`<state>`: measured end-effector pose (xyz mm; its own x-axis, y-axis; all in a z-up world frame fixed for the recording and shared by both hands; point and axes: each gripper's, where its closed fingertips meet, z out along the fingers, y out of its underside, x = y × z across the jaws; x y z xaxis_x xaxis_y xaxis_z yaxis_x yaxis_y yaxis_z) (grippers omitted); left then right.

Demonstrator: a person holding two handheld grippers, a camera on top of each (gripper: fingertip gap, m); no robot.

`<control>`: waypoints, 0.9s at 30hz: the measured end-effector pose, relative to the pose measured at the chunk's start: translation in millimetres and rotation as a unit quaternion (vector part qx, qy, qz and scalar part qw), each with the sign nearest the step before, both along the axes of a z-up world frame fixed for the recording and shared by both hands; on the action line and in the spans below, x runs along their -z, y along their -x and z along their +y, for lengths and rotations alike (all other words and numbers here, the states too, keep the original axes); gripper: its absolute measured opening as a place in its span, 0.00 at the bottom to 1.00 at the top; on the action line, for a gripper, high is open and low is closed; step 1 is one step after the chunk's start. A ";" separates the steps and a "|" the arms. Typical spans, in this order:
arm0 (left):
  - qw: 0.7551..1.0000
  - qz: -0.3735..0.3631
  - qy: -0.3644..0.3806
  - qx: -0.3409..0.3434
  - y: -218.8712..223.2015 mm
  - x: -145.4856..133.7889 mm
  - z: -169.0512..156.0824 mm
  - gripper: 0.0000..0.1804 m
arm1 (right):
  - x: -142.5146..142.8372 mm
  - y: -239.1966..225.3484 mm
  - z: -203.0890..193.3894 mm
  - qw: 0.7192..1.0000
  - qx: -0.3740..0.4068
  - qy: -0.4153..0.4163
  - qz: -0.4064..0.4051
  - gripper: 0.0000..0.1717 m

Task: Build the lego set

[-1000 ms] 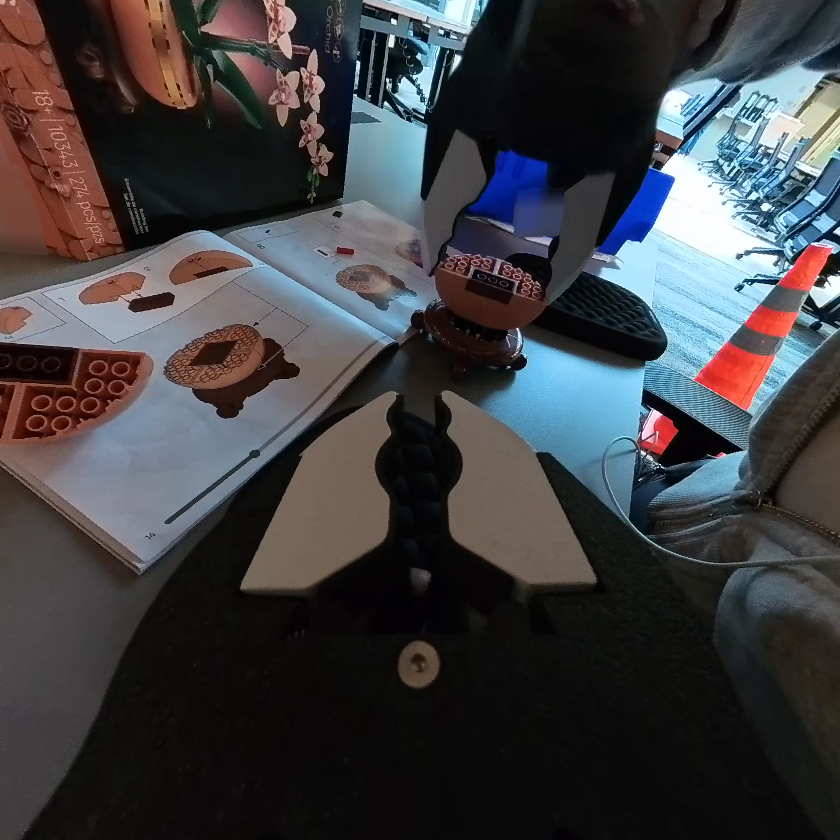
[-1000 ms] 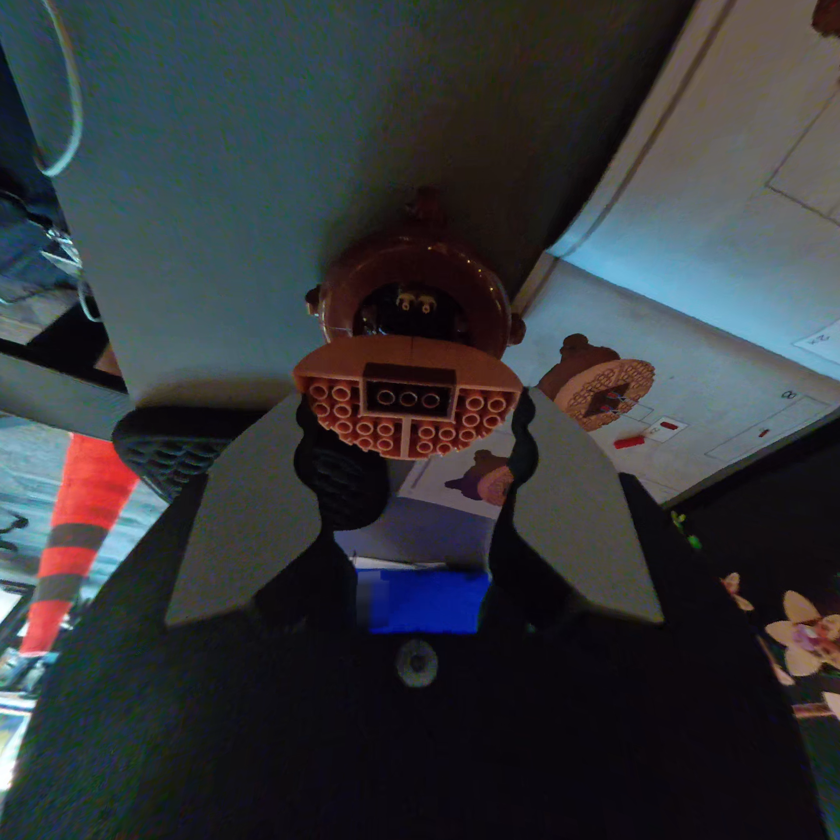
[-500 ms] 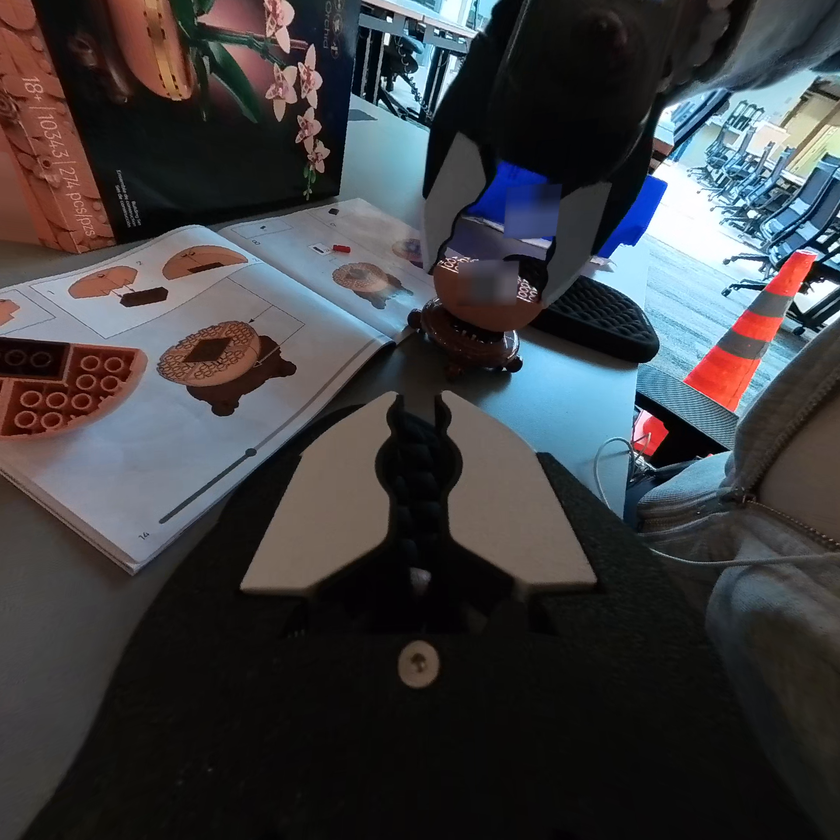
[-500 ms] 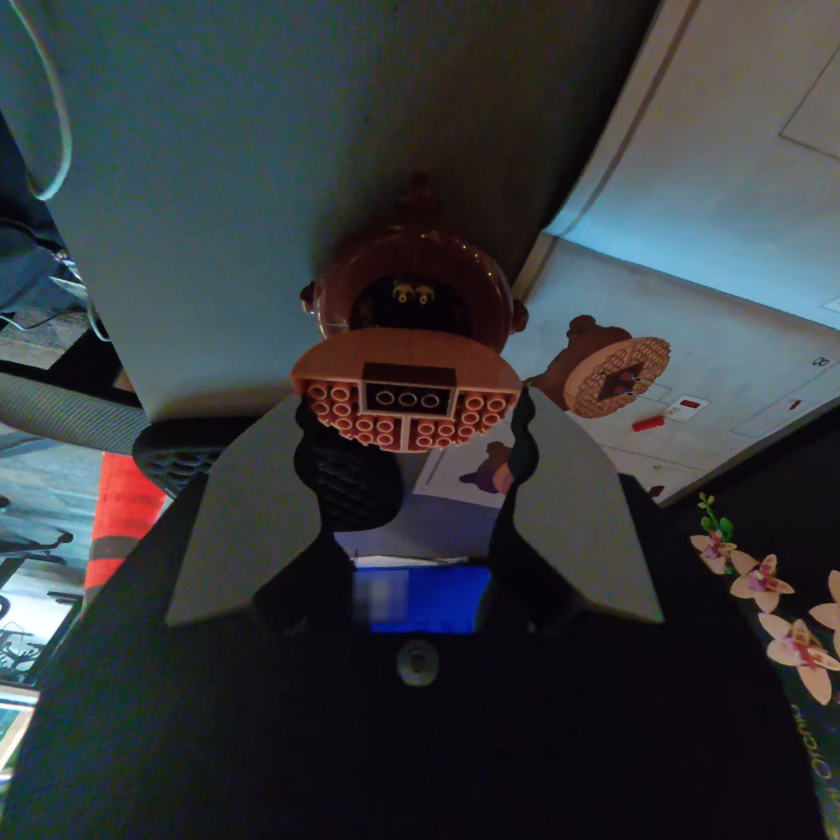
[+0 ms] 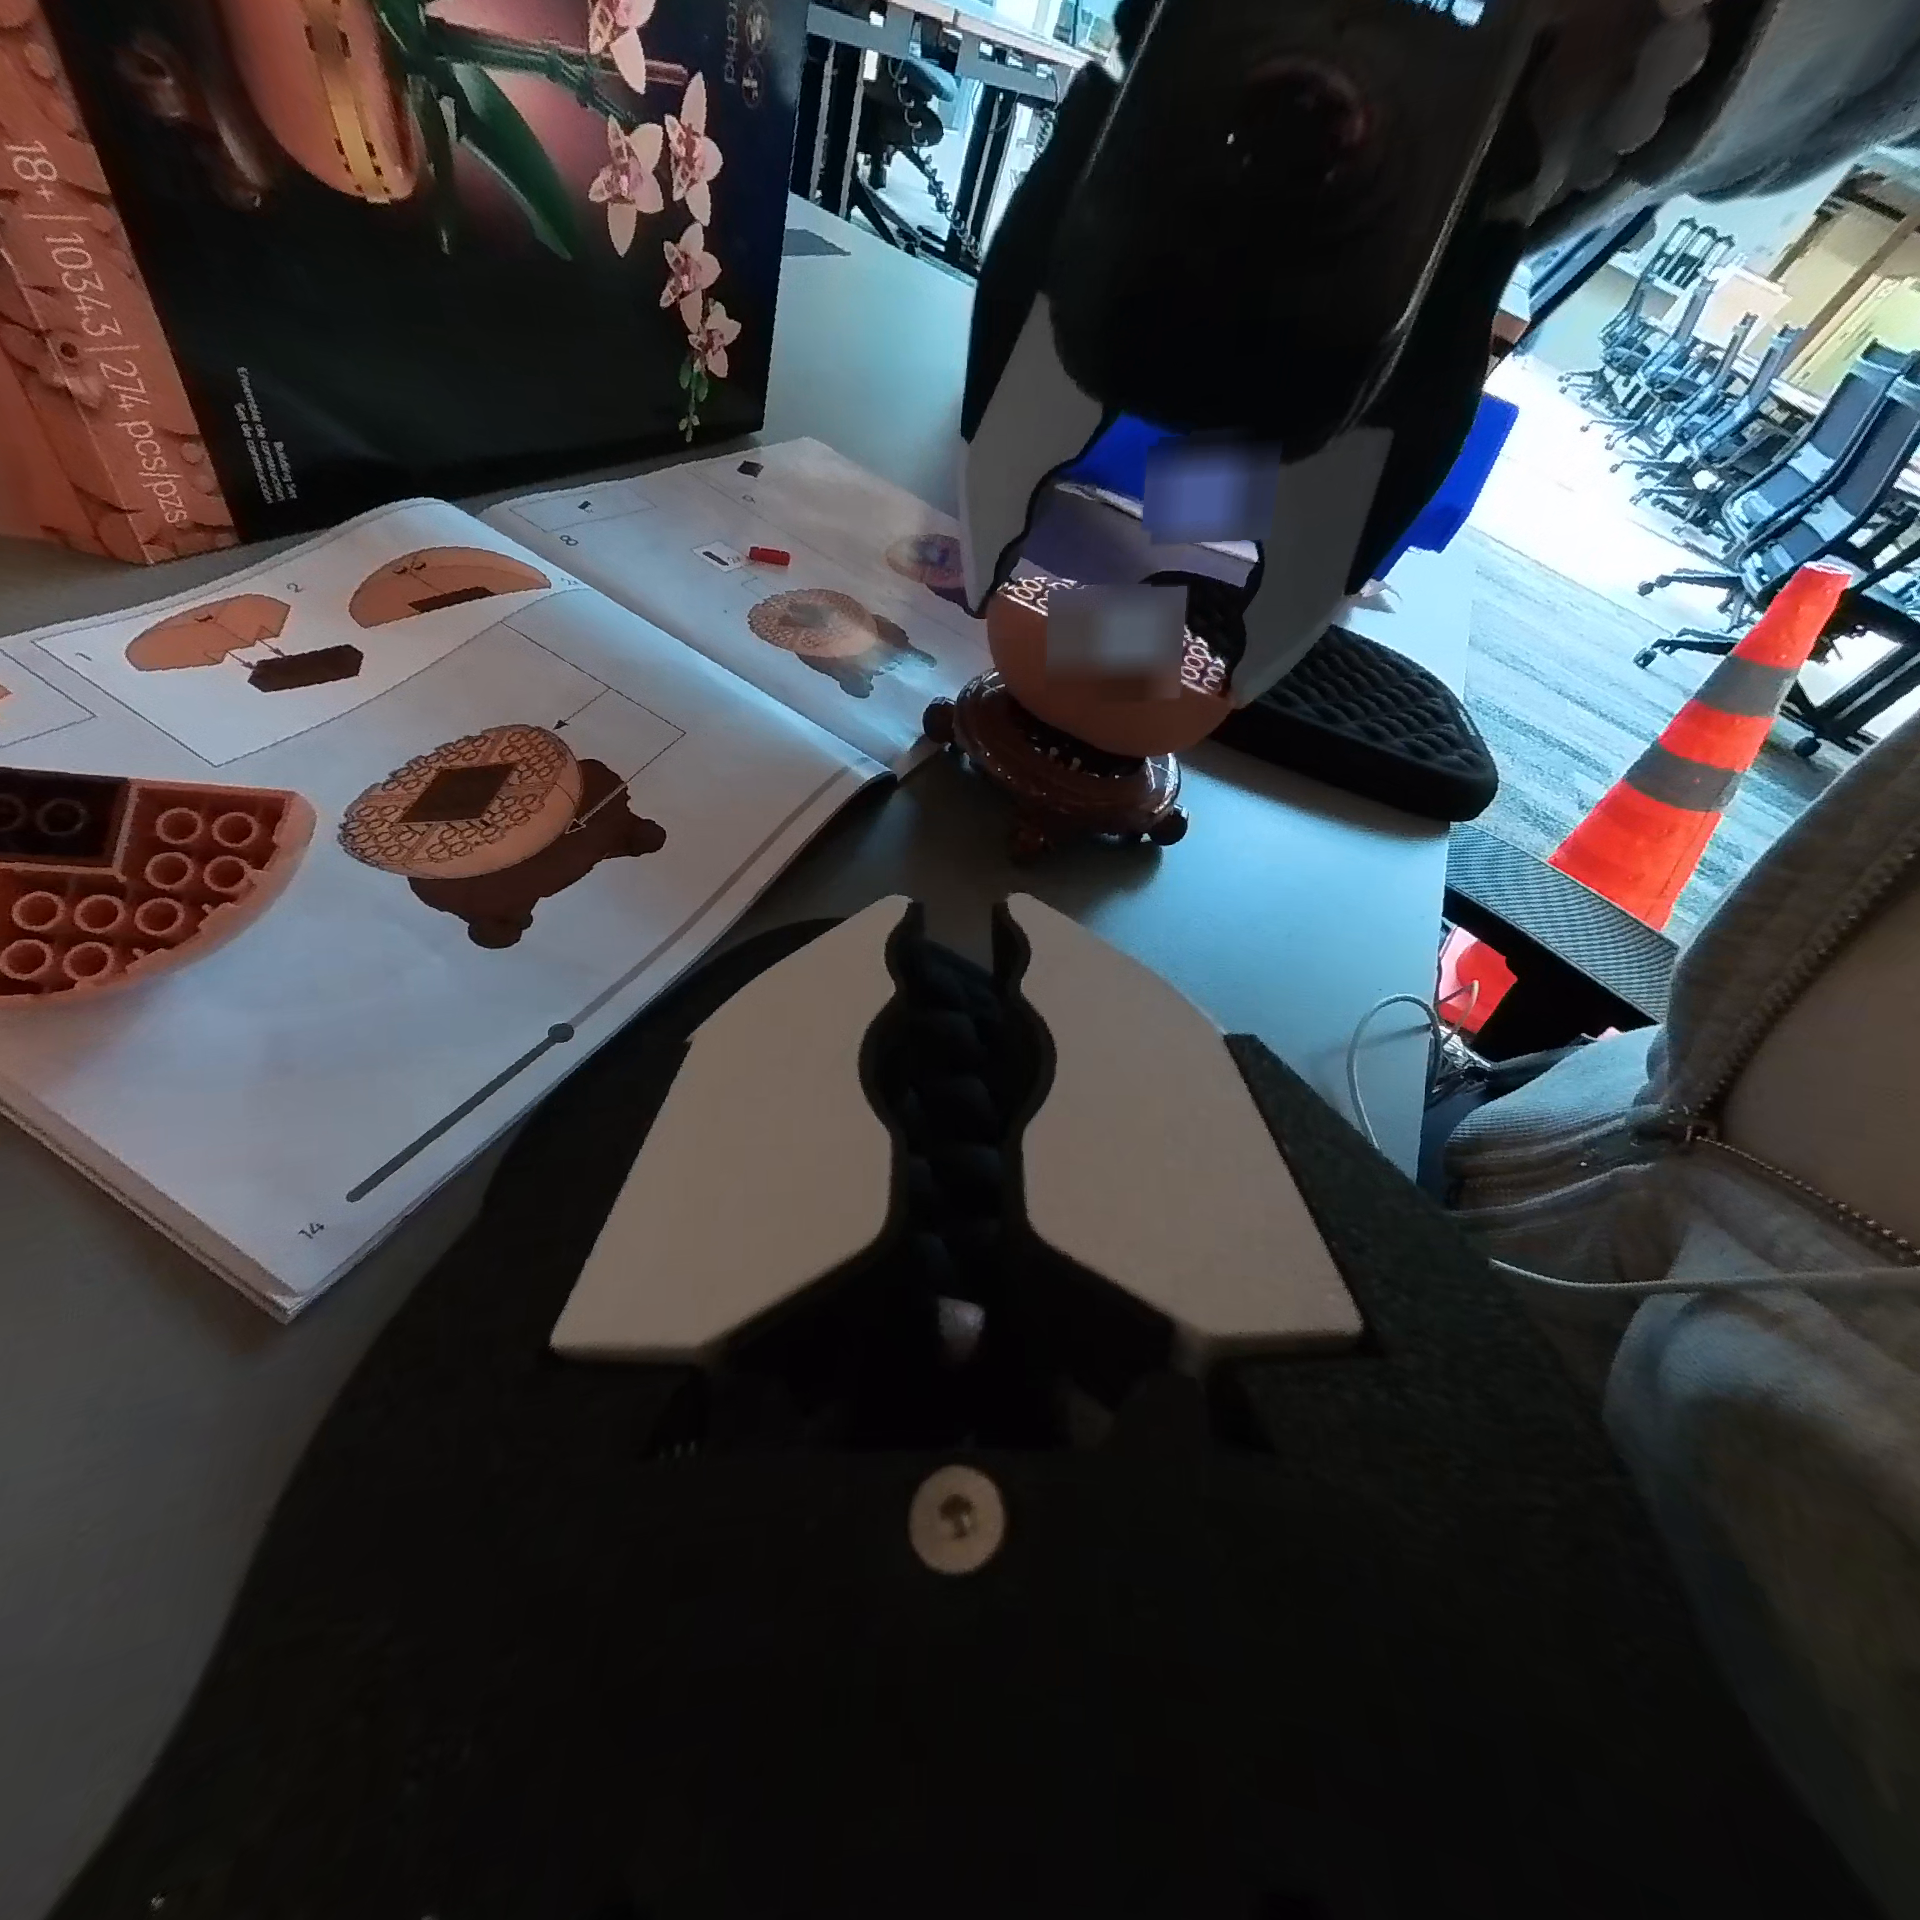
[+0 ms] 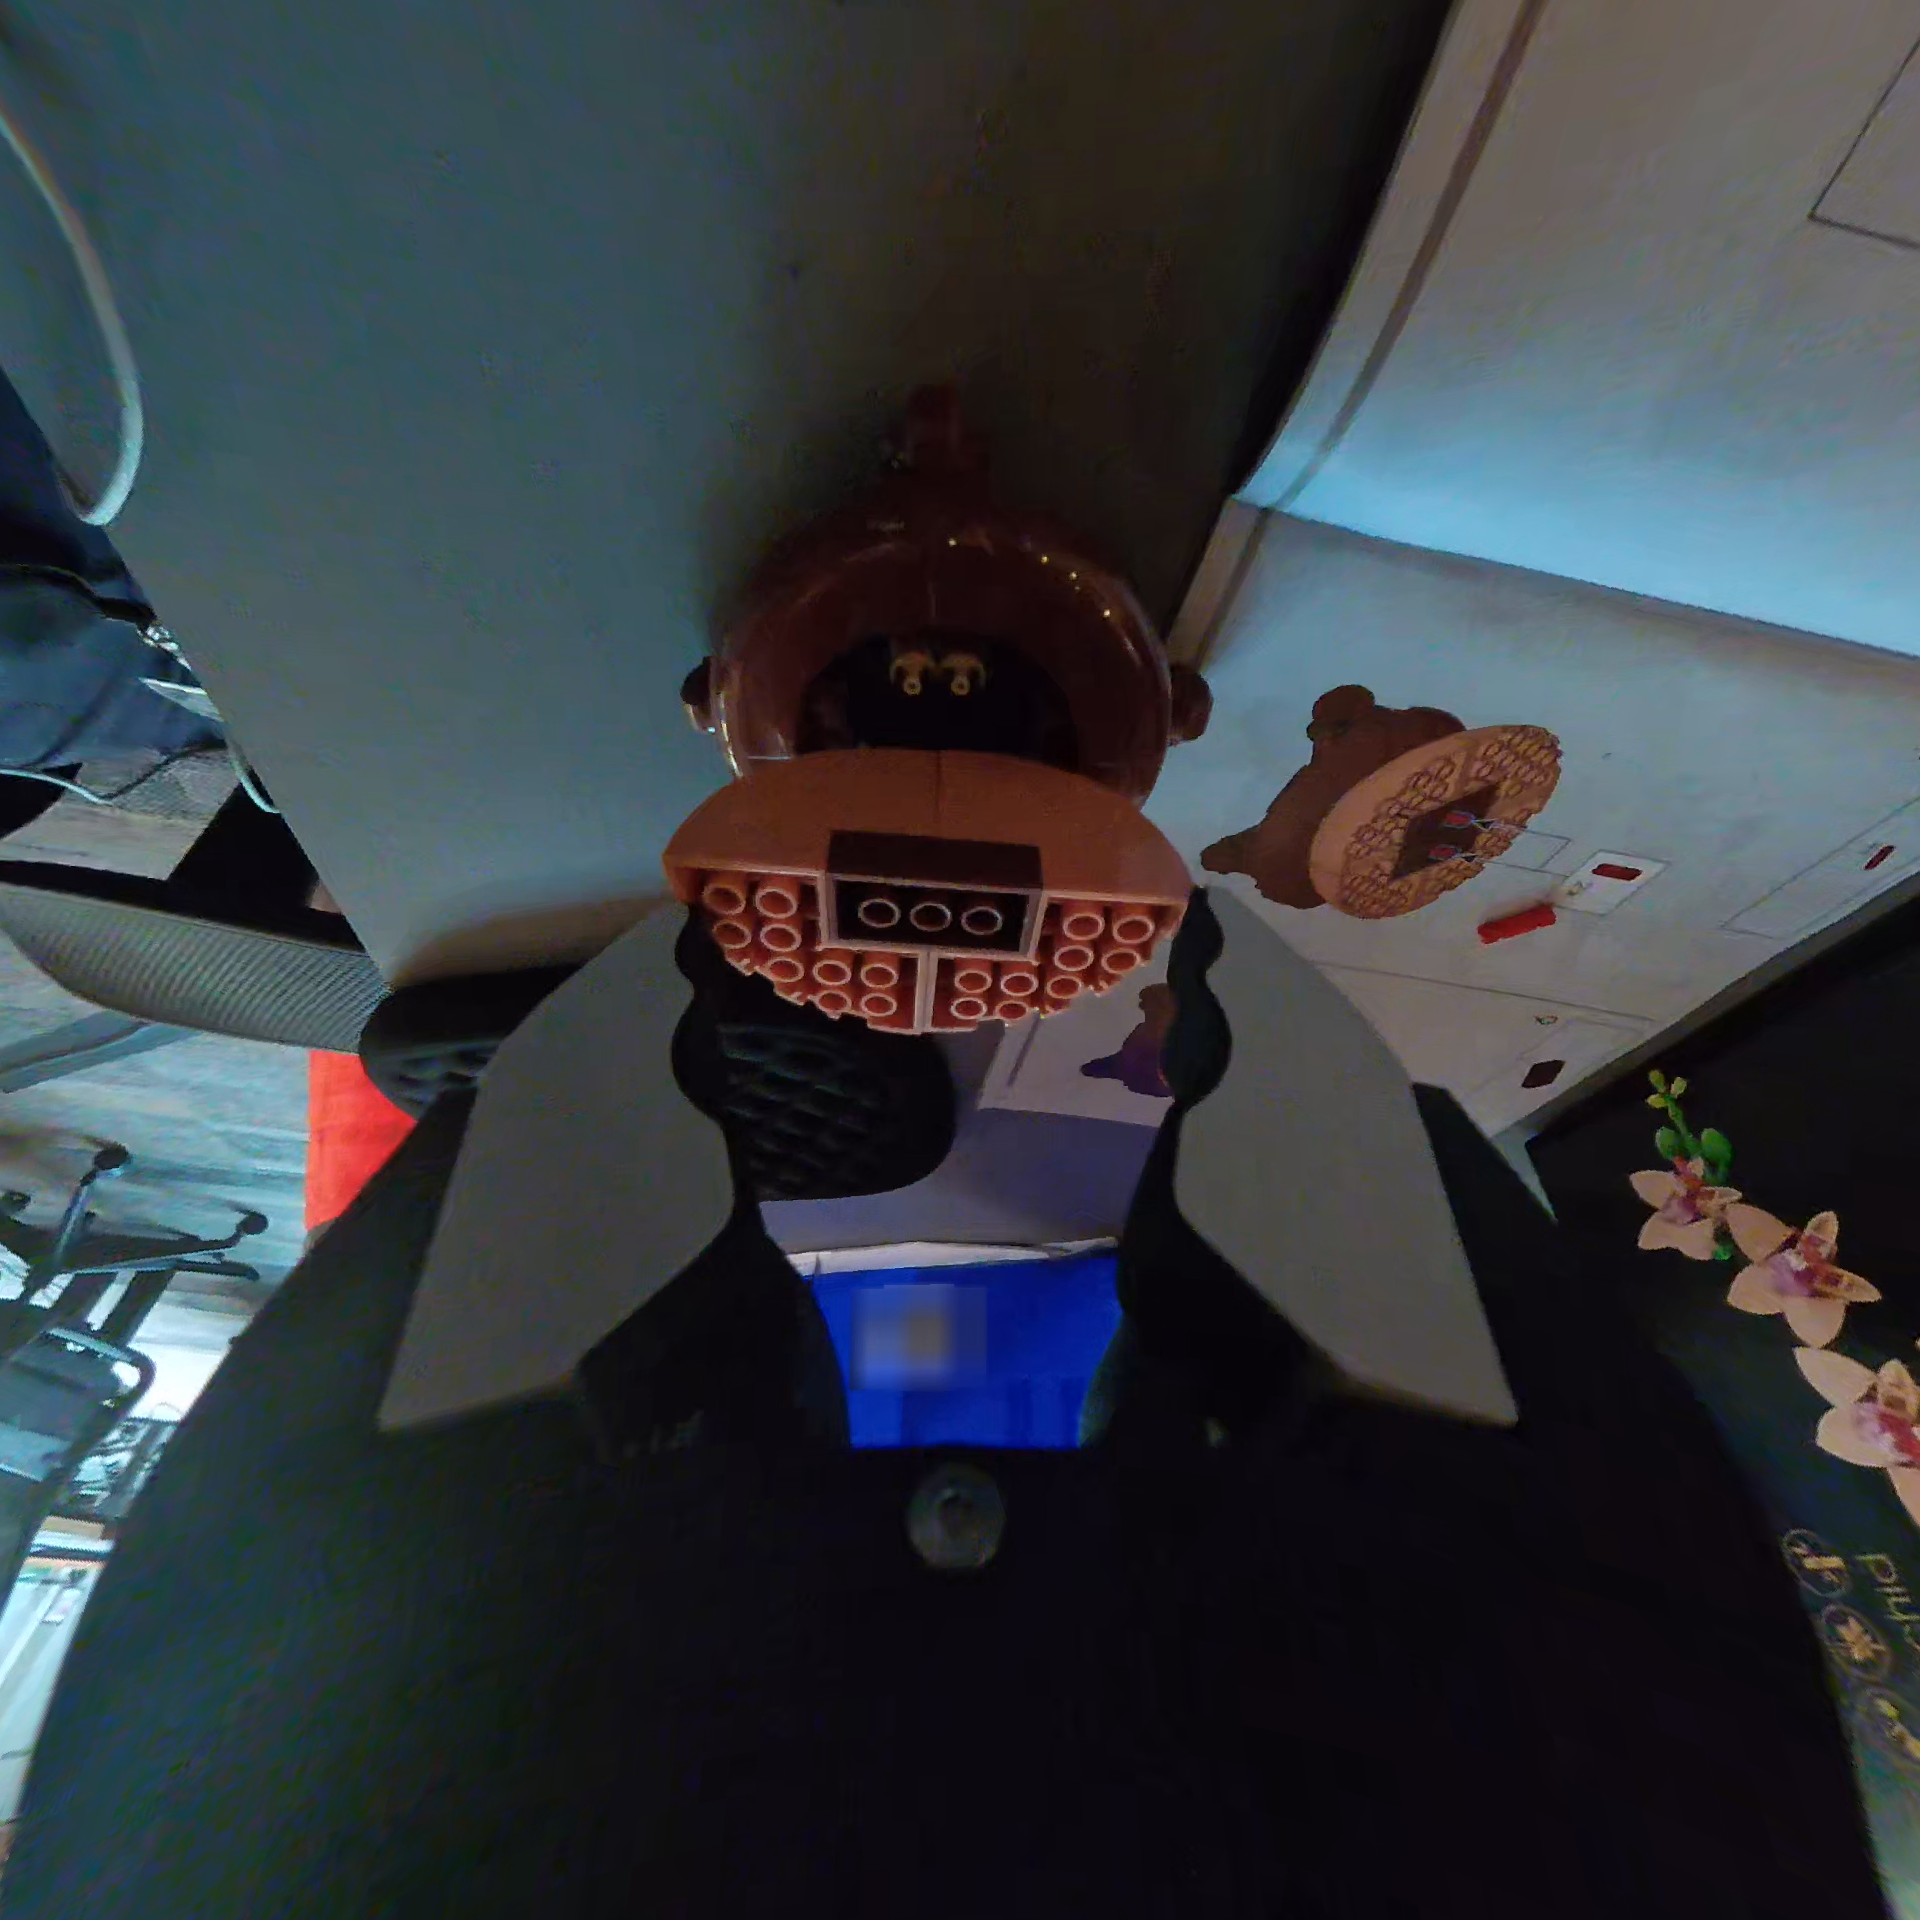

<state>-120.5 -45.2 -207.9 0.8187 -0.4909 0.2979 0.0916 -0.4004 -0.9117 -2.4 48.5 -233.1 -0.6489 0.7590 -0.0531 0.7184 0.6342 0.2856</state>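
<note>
My right gripper (image 6: 935, 914) is shut on a round salmon-coloured brick plate (image 6: 928, 904) with a dark brick set in its middle. It holds the plate tilted on the rim of a brown round brick base (image 6: 940, 644) that stands on the grey table (image 6: 468, 416). In the left wrist view the same gripper (image 5: 1112, 644) comes down from above, with the plate (image 5: 1101, 675) on the base (image 5: 1070, 790). My left gripper (image 5: 956, 909) is shut with nothing in it. It hovers low over the table just short of the base.
An open instruction booklet (image 5: 416, 935) lies left of the base, with a dark box with flowers on it (image 5: 364, 260) behind it. A black mesh pad (image 5: 1361, 727) lies beyond the base. An orange cone (image 5: 1704, 758) and office chairs stand past the table edge. A person's grey sleeve (image 5: 1766, 1299) is at the right. Left tips to right tips: about 15 cm.
The right gripper has tipped the plate a little and brought it down closer onto the brown base. The left gripper stays shut and has barely moved.
</note>
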 end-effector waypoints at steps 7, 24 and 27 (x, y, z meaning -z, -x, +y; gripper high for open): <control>1.000 -0.005 0.004 0.003 -0.5 0.7 0.3 0.07 | 0.3 -0.1 0.6 1.000 -0.007 -0.002 -0.005 0.48; 1.000 0.002 0.006 0.001 -0.3 1.4 0.2 0.07 | 0.2 1.2 -0.2 1.000 -0.008 -0.001 0.016 0.50; 1.000 0.010 0.007 0.002 -1.0 2.4 0.2 0.07 | 2.1 0.4 1.5 1.000 0.006 0.002 0.016 0.58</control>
